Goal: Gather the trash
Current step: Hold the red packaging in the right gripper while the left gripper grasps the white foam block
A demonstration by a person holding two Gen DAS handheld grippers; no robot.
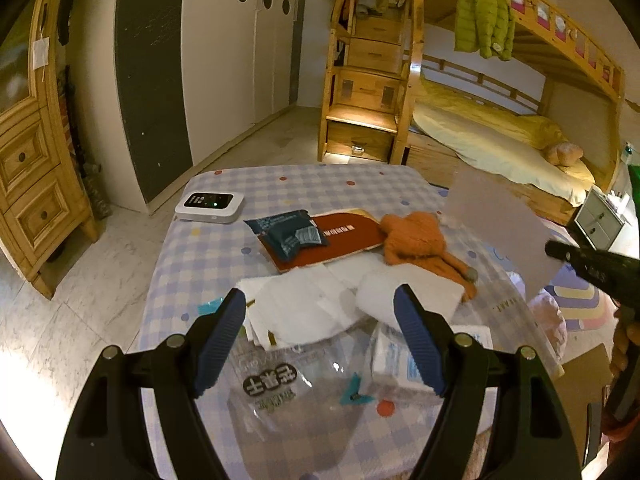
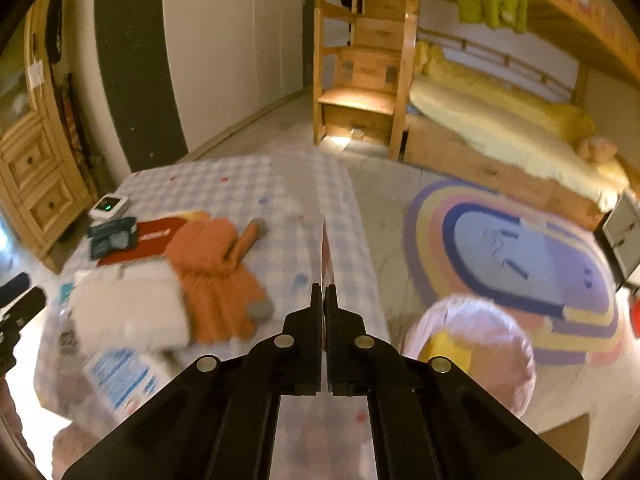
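Orange gloves [image 1: 420, 246], red book [image 1: 340, 240] (on tbl).

Blue-and-white checked tablecloth [image 1: 224, 256] with coloured dots, orange gloves [image 1: 416, 242], red booklet [image 1: 340, 240], rainbow-striped rug [image 2: 516, 256].

L gripper [image 1: 320, 316] agape, R gripper [image 2: 324, 294] clamped

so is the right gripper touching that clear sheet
Touching. In the right wrist view the right gripper is shut on the clear sheet, seen edge-on between its fingers.
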